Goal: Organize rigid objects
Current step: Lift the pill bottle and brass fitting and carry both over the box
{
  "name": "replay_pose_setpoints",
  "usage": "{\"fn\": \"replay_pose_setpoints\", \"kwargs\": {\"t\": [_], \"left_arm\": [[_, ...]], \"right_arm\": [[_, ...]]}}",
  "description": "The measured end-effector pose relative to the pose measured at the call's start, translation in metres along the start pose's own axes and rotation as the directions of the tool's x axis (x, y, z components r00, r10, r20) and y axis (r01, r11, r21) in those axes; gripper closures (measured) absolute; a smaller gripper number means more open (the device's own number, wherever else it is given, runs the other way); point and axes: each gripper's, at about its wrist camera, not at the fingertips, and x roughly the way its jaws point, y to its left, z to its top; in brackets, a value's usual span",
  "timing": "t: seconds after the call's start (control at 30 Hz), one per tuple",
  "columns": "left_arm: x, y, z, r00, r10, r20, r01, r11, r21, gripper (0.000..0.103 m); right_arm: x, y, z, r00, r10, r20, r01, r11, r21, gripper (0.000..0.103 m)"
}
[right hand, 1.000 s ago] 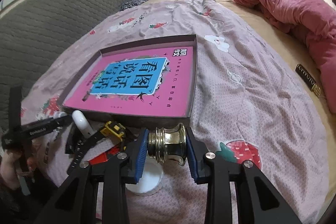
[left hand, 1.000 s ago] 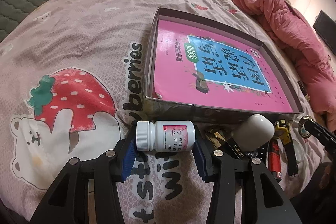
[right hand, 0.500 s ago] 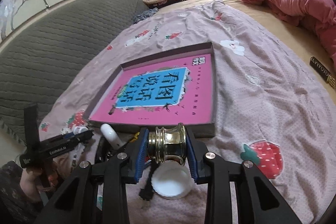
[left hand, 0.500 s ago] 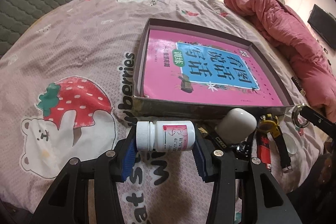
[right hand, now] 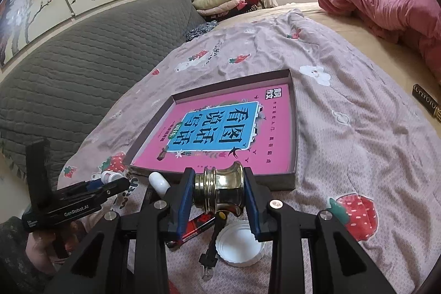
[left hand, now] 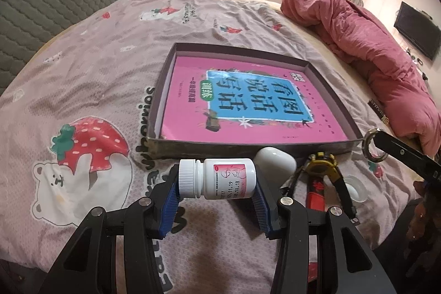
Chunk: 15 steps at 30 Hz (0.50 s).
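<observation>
My left gripper (left hand: 216, 190) is shut on a white pill bottle (left hand: 217, 178) with a pink label, held sideways above the bedspread, cap to the left. My right gripper (right hand: 219, 194) is shut on a shiny brass knob (right hand: 220, 189). Both hover just short of the near wall of a shallow dark box (left hand: 248, 149) (right hand: 294, 128) that holds a pink book (left hand: 248, 106) (right hand: 220, 134). Loose items lie below the grippers: a white rounded case (left hand: 275, 160), a yellow-and-black strap piece (left hand: 322, 166), a red lighter (right hand: 199, 222) and a white lid (right hand: 238, 243).
The pink strawberry-print bedspread (left hand: 82, 90) covers the bed. A crumpled pink duvet (left hand: 366, 46) lies on the right and a grey quilted headboard (right hand: 69, 68) on the left. A small dark rectangular item (right hand: 425, 104) rests near the right bed edge. A hand (right hand: 35, 244) holds the left gripper.
The left gripper has risen and pulled back with the pill bottle, so more of the room shows. The right gripper has tilted upward while holding the brass knob in place.
</observation>
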Motion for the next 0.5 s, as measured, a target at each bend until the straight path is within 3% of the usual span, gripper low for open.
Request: {"fn": "replay_pose_setpoints", "kwargs": {"t": [0.5], "left_arm": [[-0.0056, 0.0009, 0.0053, 0.999, 0.018, 0.034, -0.018, 1.000, -0.001, 0.054]], "right_arm": [[0.0013, -0.0020, 0.0055, 0.999, 0.048, 0.025, -0.048, 0.999, 0.016, 0.069]]}}
